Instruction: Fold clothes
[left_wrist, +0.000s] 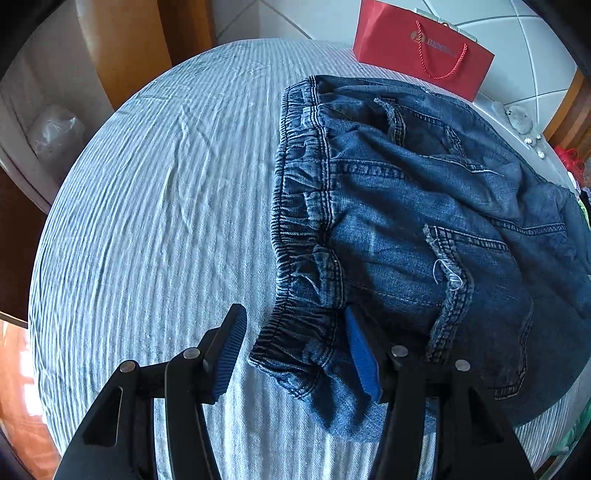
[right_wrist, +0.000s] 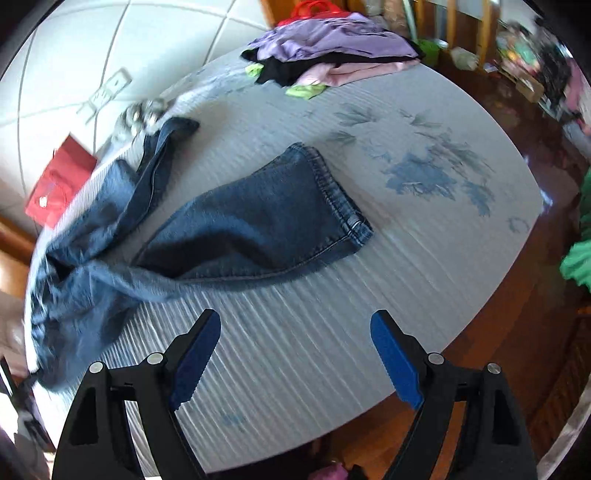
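Observation:
A pair of blue jeans (left_wrist: 406, 206) lies on a round table with a pale striped cloth (left_wrist: 166, 192). In the left wrist view its elastic waistband (left_wrist: 299, 206) faces me. My left gripper (left_wrist: 295, 332) is open, its jaws standing on either side of the waistband's near corner, the right pad (left_wrist: 364, 358) over the denim. In the right wrist view the jeans (right_wrist: 240, 229) spread out with one leg's hem (right_wrist: 340, 192) toward the table's middle and the other leg (right_wrist: 162, 155) running to the far edge. My right gripper (right_wrist: 295, 350) is open and empty above the cloth, short of the near leg.
A red paper bag (left_wrist: 421, 48) stands behind the jeans at the table's far edge; it also shows in the right wrist view (right_wrist: 59, 184). A pile of purple, black and pink clothes (right_wrist: 332, 55) lies at the far side. Wooden floor (right_wrist: 517, 295) surrounds the table.

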